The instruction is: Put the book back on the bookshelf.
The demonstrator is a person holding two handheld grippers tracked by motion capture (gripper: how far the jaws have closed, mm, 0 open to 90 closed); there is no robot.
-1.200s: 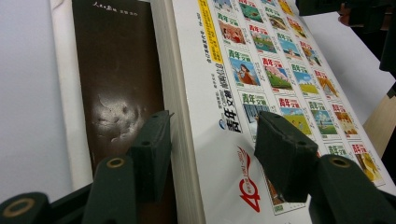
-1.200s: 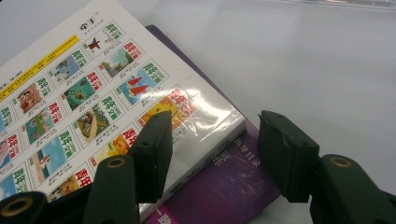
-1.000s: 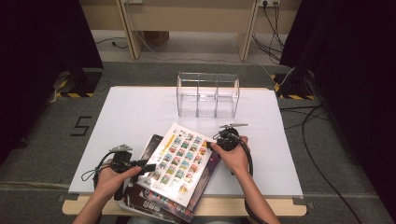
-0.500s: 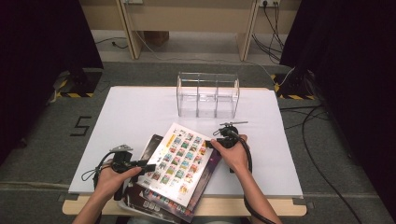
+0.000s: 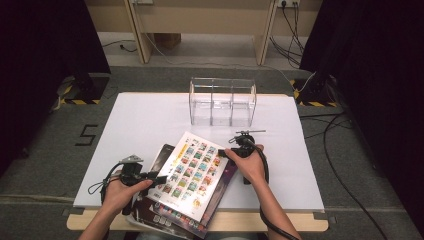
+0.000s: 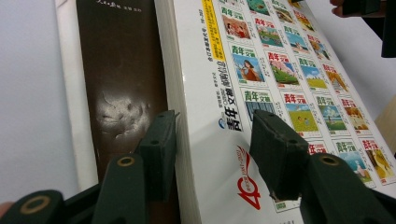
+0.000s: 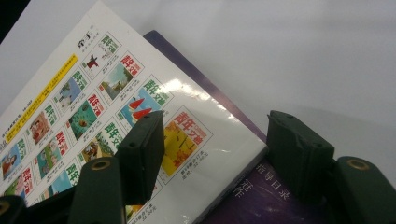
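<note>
Magazine (image 5: 192, 176), white-covered with rows of small colour pictures, tops a skewed stack at the near edge of the worktop (image 5: 150, 120). The left claw (image 6: 212, 149) straddles one edge of it: one jaw sits over the cover, the other beside the page edge above the brown book (image 6: 123, 79) underneath. Its jaws have just been closing, yet a gap is left on both sides and the pads do not press. The right claw (image 7: 215, 149) stands spread around the opposite corner of the magazine, one jaw over the printed cover, the other beyond the corner above the purple book (image 7: 261, 186) lying below; neither pad touches. In the high view the left claw (image 5: 152, 177) and right claw (image 5: 227, 152) flank the stack. Rack (image 5: 222, 101) of clear plastic stands well beyond both claws.
</note>
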